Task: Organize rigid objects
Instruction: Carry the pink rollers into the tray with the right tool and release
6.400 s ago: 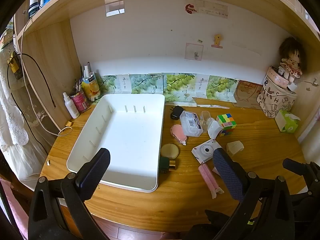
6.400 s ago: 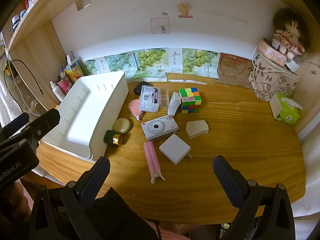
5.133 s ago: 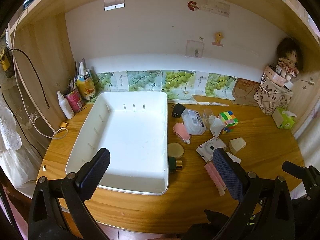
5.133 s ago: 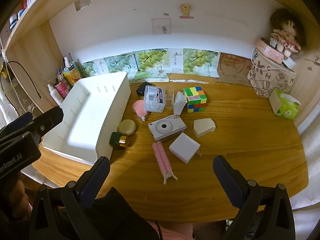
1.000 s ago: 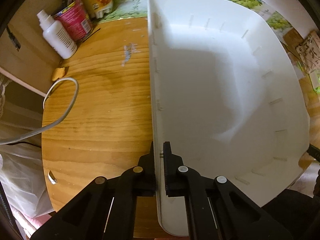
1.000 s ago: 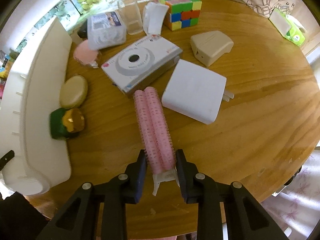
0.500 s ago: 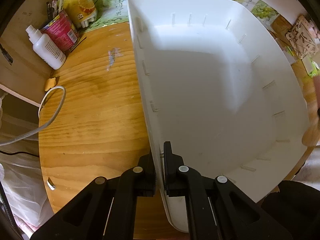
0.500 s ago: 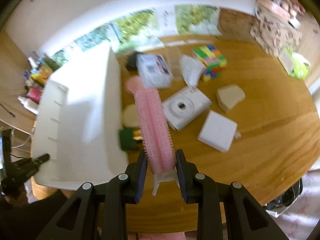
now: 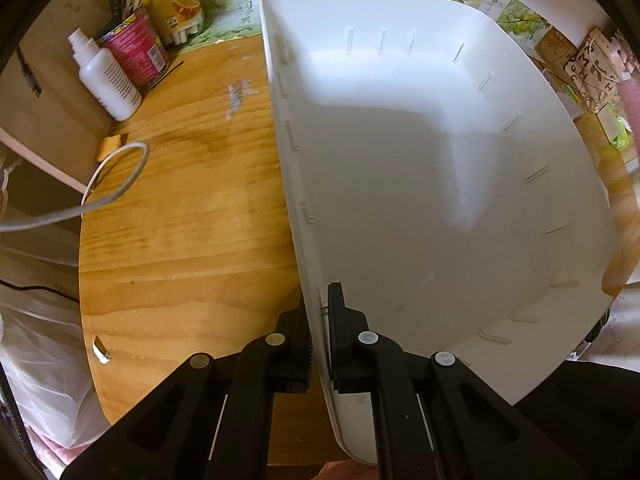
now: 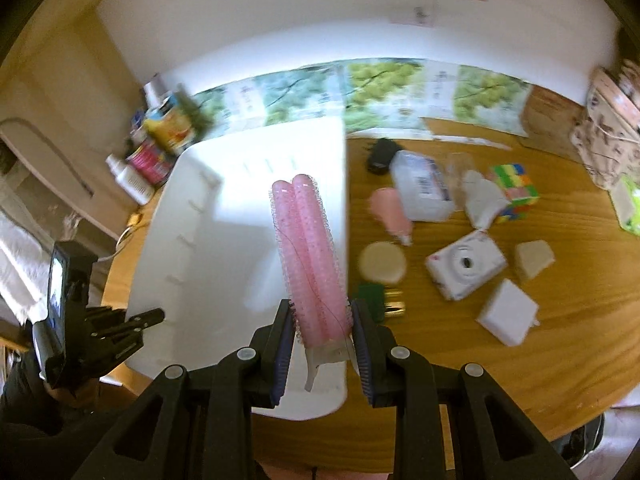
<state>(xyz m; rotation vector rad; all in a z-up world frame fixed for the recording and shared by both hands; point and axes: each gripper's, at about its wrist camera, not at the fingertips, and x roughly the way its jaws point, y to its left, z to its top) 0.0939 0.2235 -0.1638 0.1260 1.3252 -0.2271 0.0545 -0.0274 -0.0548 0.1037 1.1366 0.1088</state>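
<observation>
Over the tray (image 10: 224, 240), the right hand-held gripper (image 10: 322, 344) is clamped on the pink roller (image 10: 310, 256). The left hand-held gripper (image 9: 318, 332) pinches the tray's rim, steadying it. I'd lower the roller well inside, flat, before letting go.

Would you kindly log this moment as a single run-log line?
left gripper: shut on white tray wall | right gripper: holding pink hair-roller clip over tray | tray: empty

Chinese character 清 on grape-print card (image 9: 246, 6), other labels too blurred
</observation>
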